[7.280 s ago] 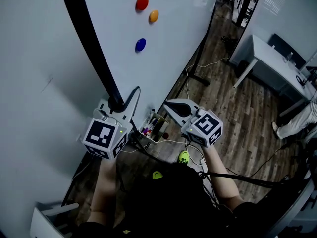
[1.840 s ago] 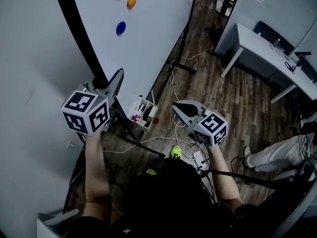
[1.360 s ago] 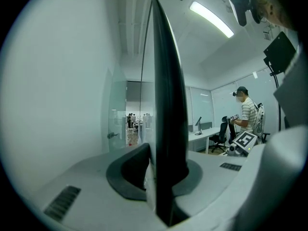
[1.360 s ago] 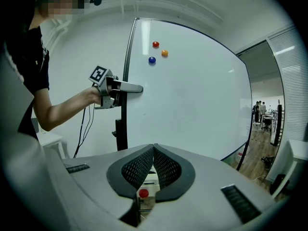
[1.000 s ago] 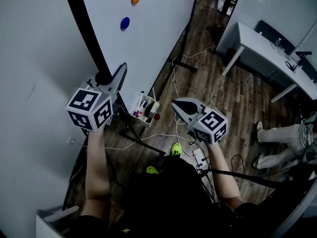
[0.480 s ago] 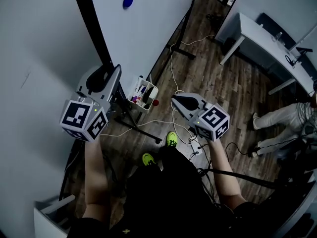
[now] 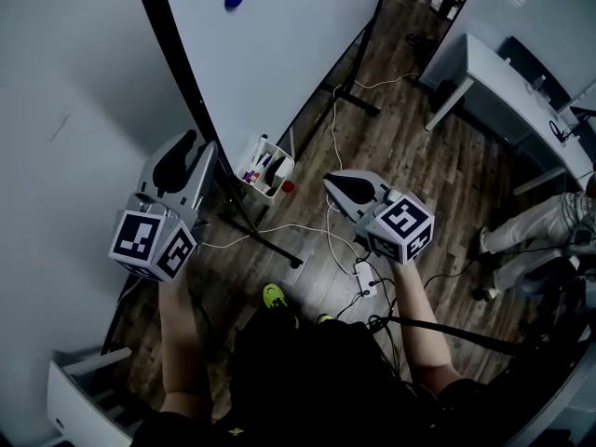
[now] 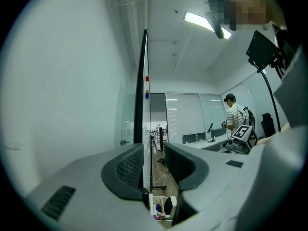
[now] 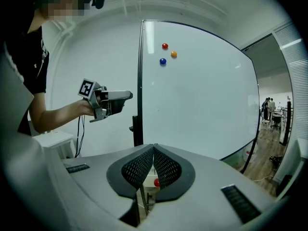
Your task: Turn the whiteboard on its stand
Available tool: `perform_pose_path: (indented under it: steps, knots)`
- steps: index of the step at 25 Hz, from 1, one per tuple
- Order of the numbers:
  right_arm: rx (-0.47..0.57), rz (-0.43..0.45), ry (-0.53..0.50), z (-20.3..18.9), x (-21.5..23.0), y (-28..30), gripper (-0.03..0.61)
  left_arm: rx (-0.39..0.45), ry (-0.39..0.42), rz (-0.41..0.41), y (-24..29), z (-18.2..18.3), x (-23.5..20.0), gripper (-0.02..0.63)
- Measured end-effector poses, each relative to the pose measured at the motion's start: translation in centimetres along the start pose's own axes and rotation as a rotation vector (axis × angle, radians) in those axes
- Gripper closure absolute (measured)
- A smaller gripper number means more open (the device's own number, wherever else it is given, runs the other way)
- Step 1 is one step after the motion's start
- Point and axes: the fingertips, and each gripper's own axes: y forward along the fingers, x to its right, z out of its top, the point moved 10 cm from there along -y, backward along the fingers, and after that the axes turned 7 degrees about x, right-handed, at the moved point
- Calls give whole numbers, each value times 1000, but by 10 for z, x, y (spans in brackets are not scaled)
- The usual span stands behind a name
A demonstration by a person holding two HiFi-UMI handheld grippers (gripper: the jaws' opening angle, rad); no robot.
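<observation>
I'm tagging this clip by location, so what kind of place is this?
Probably an office or lab workspace: a large whiteboard on a stand, a white desk to one side, and a power strip with cables on the wood floor.

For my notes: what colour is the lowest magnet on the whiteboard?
The magnet is blue, clearest in the right gripper view.

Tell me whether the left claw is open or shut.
Open. The left claw has just been opening; in its own view the jaws stand apart, with the whiteboard edge seen in the gap, not pressed.
</observation>
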Motion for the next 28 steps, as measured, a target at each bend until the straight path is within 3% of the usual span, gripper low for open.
perform_pose_path:
  steps: [5, 10, 28]
  knots:
    - [13, 91, 14, -3, -4, -22, 586, -29, -21, 26, -18, -3, 47, 480]
    - [30, 126, 24, -11, -4, -46, 584, -41, -54, 29, -31, -10, 89, 480]
    - [52, 170, -2, -15, -27, -135, 584, -50, -150, 28, -79, -23, 197, 503]
